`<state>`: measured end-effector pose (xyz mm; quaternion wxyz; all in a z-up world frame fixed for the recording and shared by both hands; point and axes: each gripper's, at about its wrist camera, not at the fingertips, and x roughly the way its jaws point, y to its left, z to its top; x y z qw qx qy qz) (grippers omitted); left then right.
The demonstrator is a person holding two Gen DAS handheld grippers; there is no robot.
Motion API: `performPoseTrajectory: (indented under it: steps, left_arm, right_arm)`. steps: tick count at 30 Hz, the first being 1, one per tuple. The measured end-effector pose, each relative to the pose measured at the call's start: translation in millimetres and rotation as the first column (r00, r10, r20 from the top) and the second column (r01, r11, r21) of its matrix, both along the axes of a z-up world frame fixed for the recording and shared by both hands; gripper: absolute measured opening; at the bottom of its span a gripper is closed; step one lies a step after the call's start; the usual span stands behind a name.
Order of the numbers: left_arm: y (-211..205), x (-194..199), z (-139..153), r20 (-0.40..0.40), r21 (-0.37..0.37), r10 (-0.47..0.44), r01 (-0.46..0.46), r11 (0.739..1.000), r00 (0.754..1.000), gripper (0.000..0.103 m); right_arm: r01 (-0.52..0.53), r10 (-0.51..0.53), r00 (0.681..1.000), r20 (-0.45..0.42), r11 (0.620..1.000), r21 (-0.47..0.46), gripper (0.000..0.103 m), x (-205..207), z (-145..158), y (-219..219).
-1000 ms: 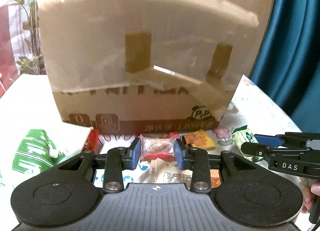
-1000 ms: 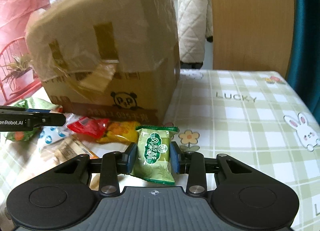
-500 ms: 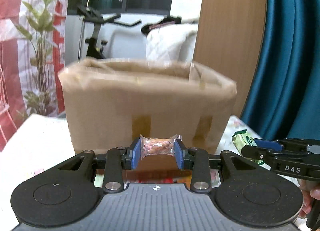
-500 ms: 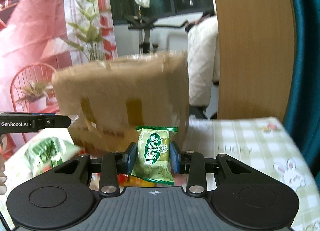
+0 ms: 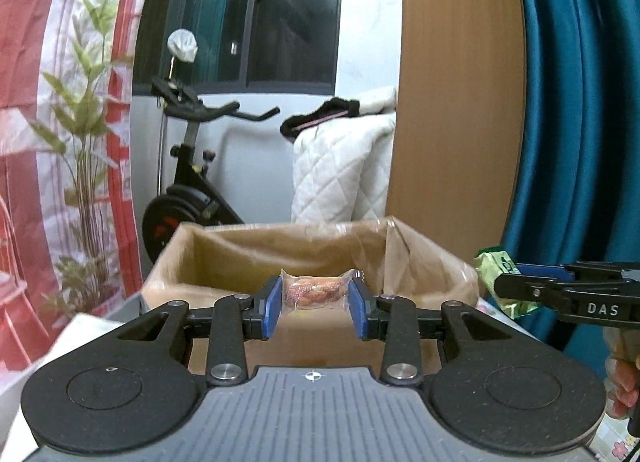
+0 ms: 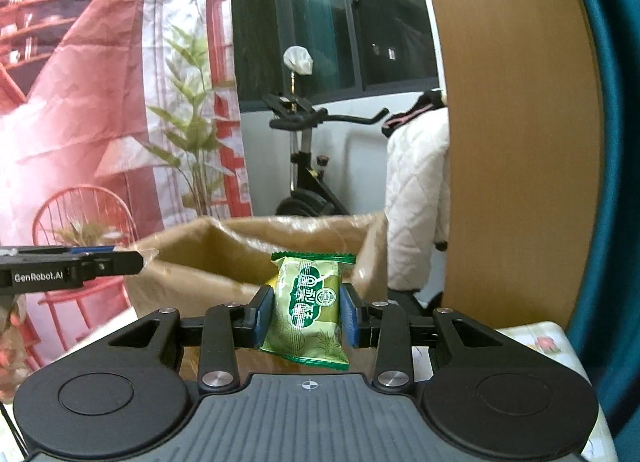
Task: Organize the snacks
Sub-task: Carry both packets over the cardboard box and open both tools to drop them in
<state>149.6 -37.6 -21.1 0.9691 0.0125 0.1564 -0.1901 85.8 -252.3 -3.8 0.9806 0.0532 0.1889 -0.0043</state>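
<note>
Clear plastic wrapped the small orange-brown snack [image 5: 313,291], which sat crosswise between the blue pads [image 5: 273,305] of the left gripper [image 5: 314,307], pinched from both ends and held in the air just short of the cardboard box [image 5: 420,262]. That gripper was partly closed, its pads pressing on the wrapper. The box stood open-topped, its brown inner walls showing, and the snack hung at about the height of its near rim.

A green snack packet [image 6: 307,308] with a white and dark green label stood upright in the right gripper [image 6: 306,316], squeezed at its sides by that gripper's blue pads [image 6: 347,316], also before the near rim of the box [image 6: 192,258]. This gripper too was partly closed, on the packet.

Right of the box, in the left wrist view, the right gripper [image 5: 560,294] reached in from the side with the green packet [image 5: 496,276] at its tip, and part of a hand [image 5: 622,386] showed below it. Left of the box, in the right wrist view, the left gripper's black finger [image 6: 80,264] came in level.

Behind the box stood an exercise bike [image 5: 188,182], a white quilted garment [image 5: 340,174], a wooden panel [image 5: 452,102] and a teal curtain [image 5: 580,102]. Left of the box hung a red and white backdrop [image 6: 80,102] with a leafy plant [image 6: 192,130].
</note>
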Motion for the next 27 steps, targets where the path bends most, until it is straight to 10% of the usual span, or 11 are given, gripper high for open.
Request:
performPoseTrajectory:
  steps: [16,20,27]
  left_arm:
    - [-10,90,-4,-0.105,0.052,0.016,-0.011,0.999,0.994,0.041]
    - [-3,91,-9,-0.147,0.036,0.020,-0.014,0.999,0.989,0.063]
    - [14,65,-6,-0.153,0.027,0.039,-0.035,0.999,0.987,0.063]
  right_arm:
    - [-0.011,0.006,0.994,-0.105,0.999,-0.042,0.033,103,-16,13]
    - [-0.006,0.003,0.994,-0.107,1.000,-0.027,0.042,103,-20,14]
    - [-0.001,0.002,0.998,-0.068,1.000,0.012,0.048,69,-13,10]
